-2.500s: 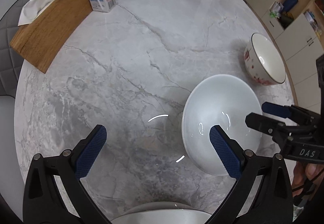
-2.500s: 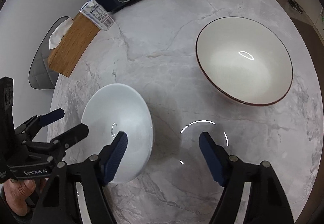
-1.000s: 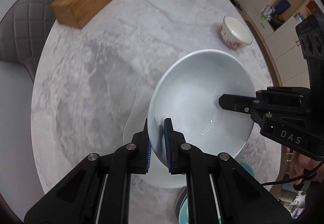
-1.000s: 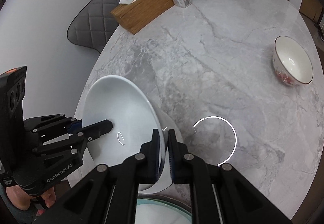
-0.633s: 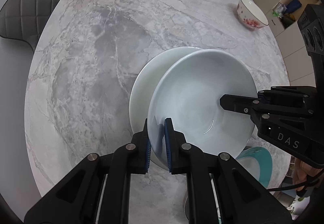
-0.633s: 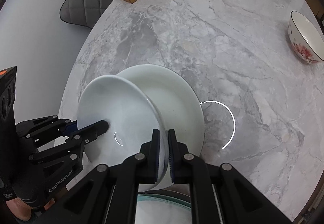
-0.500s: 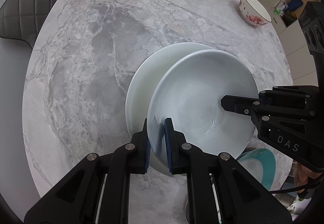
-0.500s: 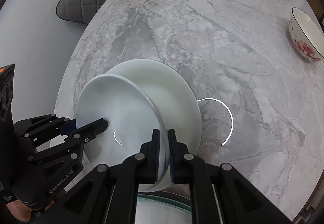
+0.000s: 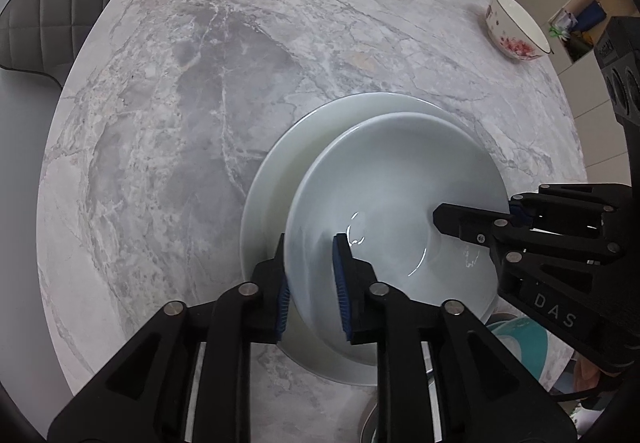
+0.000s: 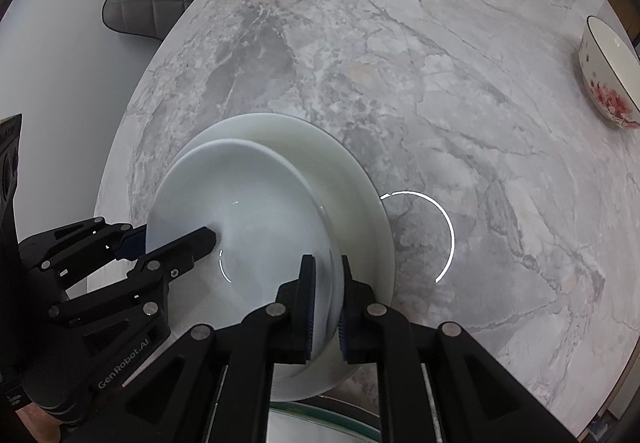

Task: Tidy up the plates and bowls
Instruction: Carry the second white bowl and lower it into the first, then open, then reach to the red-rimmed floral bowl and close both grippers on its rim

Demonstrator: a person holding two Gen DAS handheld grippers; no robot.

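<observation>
Bowl: the white bowl sat inside the larger plate on the marble table, near its front edge.
Handling: likely hard, glazed, slippery and breakable; the thin rim looked the best hold.
Left gripper: fingers parted around the near rim, a visible gap.
Right gripper: pads almost shut across the opposite rim; whether they pressed it, I cannot tell.
Change: half a second before, the left fingers pinched the rim.
</observation>
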